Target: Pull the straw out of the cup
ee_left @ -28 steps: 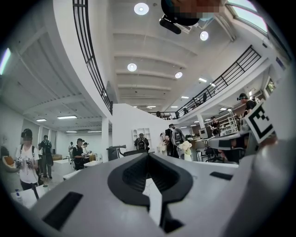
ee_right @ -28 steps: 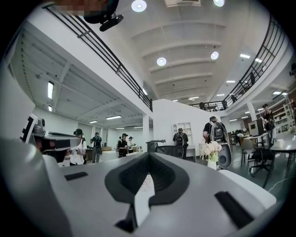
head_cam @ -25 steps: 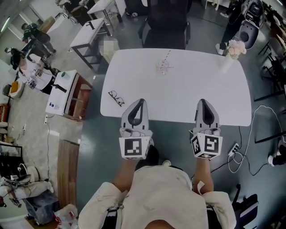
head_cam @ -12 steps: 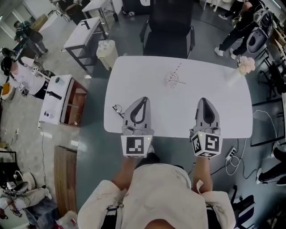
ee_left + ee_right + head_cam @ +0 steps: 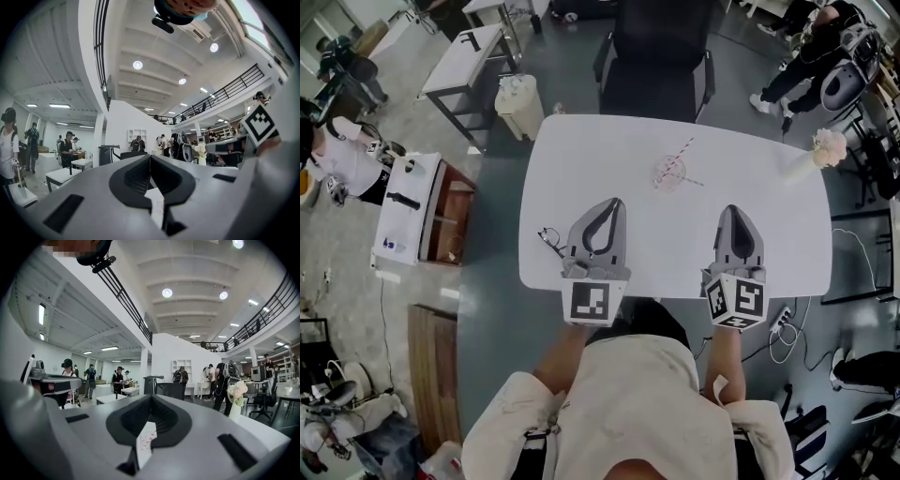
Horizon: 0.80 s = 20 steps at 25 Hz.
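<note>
The cup (image 5: 667,172) is too small to tell how deep the straw (image 5: 678,156) sits. A small dark thing (image 5: 548,238) at the table's (image 5: 750,187) near left edge lies partly behind the left gripper (image 5: 616,202) and cannot be named. Both hands are hidden under it and the right gripper (image 5: 737,212). The far chair (image 5: 656,66) is cut by the view's top edge.

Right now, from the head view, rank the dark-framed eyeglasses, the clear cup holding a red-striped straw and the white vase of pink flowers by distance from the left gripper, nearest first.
1. Dark-framed eyeglasses: just left of the left gripper.
2. Clear cup with red-striped straw: ahead and to the right.
3. White vase of pink flowers: far right corner of the white table.
</note>
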Each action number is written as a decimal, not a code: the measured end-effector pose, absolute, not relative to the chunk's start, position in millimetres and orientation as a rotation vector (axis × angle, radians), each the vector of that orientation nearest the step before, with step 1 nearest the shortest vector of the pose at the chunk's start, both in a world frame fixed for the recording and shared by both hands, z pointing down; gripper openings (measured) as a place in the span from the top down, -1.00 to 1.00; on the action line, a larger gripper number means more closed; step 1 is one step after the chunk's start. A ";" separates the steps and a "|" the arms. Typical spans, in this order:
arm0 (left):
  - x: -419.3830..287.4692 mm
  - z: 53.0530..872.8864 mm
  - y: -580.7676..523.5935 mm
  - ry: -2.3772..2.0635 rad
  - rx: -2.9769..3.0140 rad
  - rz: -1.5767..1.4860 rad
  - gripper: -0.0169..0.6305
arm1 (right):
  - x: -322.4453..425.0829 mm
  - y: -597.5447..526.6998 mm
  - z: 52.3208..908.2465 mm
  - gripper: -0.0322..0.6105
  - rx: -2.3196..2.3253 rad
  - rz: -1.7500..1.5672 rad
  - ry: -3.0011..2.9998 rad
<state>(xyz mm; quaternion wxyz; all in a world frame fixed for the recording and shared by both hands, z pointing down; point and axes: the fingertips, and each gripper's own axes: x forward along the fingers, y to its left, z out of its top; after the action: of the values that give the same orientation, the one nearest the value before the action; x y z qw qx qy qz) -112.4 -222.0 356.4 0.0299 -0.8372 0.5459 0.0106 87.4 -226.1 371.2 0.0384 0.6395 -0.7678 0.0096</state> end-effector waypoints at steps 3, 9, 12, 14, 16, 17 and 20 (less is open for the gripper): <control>-110.1 363.9 -235.3 1.690 -2.592 0.011 0.93 | 88.1 -239.3 382.5 0.89 1.954 0.056 -2.350; -91.1 382.7 -269.4 1.689 -2.605 -0.027 0.93 | 101.6 -276.3 413.2 0.89 1.945 0.133 -2.344; -79.7 398.0 -289.4 1.699 -2.619 -0.067 0.93 | 108.6 -298.4 432.1 0.89 1.924 0.179 -2.341; -72.2 407.4 -303.7 1.705 -2.627 -0.103 0.93 | 113.3 -313.4 443.9 0.89 1.903 0.203 -2.339; -65.7 414.7 -314.4 1.708 -2.637 -0.143 0.93 | 115.9 -324.6 455.9 0.89 1.879 0.244 -2.337; -62.8 418.0 -319.0 1.708 -2.642 -0.164 0.93 | 116.3 -329.4 462.4 0.89 1.864 0.269 -2.336; -52.6 428.5 -338.2 1.715 -2.652 -0.194 0.93 | 118.2 -348.8 483.1 0.87 1.818 0.321 -2.338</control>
<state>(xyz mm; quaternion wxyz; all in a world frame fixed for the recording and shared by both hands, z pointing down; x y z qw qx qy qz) -52.6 -338.2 428.5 -0.0112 -0.8381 0.5420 -0.0612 118.2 -348.8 483.1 0.0815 0.6082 -0.7822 0.1075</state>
